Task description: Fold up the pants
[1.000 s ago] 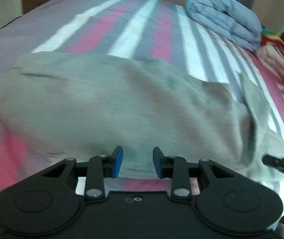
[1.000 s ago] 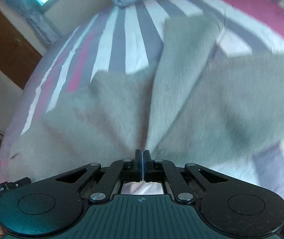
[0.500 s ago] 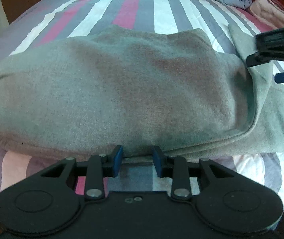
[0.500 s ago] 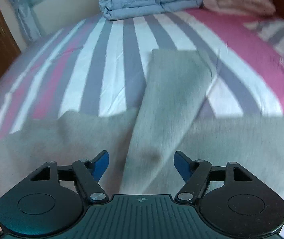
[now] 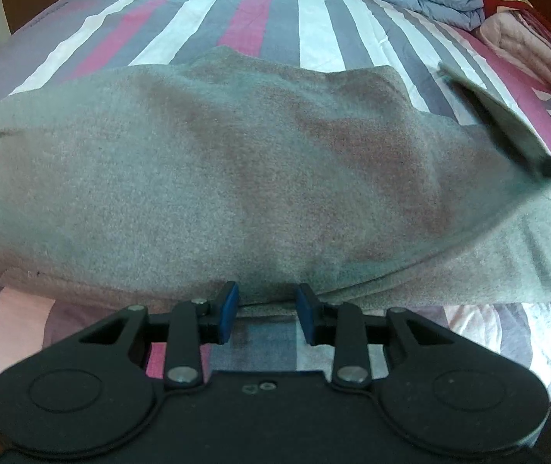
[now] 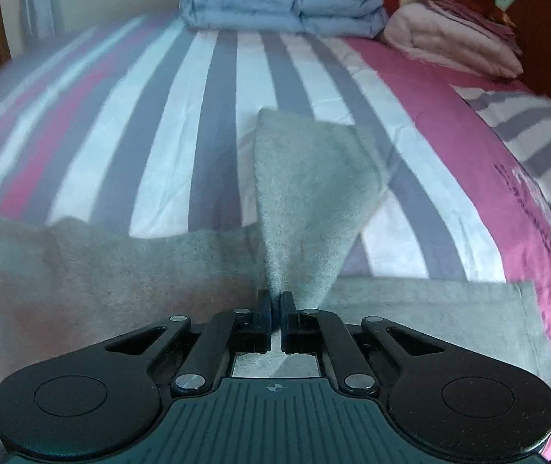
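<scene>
Grey pants (image 5: 236, 178) spread on striped bed (image 5: 267, 23). Left gripper (image 5: 265, 311) at pants' near hem, jaws part open, hem between pads, grip uncertain. Right gripper (image 6: 275, 309) jaws just snapped shut, pinching raised flap. Cloth soft, limp, light: take edges, corners.

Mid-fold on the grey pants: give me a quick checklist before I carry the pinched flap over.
1. Right gripper shut on cloth: ok, its fingers have just closed on a raised flap of the grey pants.
2. Left gripper holding the near edge: not ok, its fingers stand apart at the pants' hem with nothing pinched.
3. Pants body lying flat: ok, mostly smooth in the left view.
4. Landing area on the striped bedsheet: ok, bare ahead of the flap.
5. Folded blue blanket and pink pile out of the way: ok, far end.
6. Layers in the pinch: cannot tell.
</scene>
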`<action>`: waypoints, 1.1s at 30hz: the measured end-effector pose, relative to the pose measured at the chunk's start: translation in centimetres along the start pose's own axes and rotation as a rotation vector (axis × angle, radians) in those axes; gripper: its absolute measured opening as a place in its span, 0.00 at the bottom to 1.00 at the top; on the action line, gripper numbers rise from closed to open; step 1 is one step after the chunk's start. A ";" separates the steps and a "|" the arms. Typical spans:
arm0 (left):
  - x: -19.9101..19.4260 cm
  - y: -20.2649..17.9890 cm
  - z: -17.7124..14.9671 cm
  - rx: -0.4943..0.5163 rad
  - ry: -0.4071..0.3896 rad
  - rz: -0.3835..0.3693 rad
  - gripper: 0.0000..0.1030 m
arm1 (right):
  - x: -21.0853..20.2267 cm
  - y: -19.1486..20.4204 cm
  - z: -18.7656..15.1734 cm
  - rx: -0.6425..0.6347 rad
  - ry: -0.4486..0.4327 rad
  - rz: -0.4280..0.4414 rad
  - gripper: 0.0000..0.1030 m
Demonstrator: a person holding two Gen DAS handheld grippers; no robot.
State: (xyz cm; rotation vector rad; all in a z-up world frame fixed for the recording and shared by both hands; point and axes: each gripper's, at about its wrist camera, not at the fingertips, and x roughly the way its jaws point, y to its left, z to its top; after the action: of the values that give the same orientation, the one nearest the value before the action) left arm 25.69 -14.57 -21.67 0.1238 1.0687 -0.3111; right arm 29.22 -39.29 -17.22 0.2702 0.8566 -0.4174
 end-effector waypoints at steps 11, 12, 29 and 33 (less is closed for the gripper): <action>0.2 0.0 -0.3 0.004 0.019 0.009 0.24 | -1.6 -7.4 -8.7 0.261 0.098 0.126 0.06; 0.2 -0.1 -0.3 0.008 0.018 0.011 0.24 | -2.3 -7.2 -8.2 0.238 0.078 0.129 0.15; 0.0 0.0 0.0 -0.024 0.030 0.005 0.24 | 6.0 2.4 -2.1 -0.398 -0.062 -0.130 0.60; -0.1 0.2 0.0 -0.028 0.034 -0.004 0.24 | 7.9 1.5 -1.6 -0.357 -0.049 -0.115 0.06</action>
State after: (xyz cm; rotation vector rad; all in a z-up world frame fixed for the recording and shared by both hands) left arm 25.75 -14.39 -21.61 0.1027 1.1068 -0.2984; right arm 33.46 -39.25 -24.22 -0.1189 0.8839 -0.3692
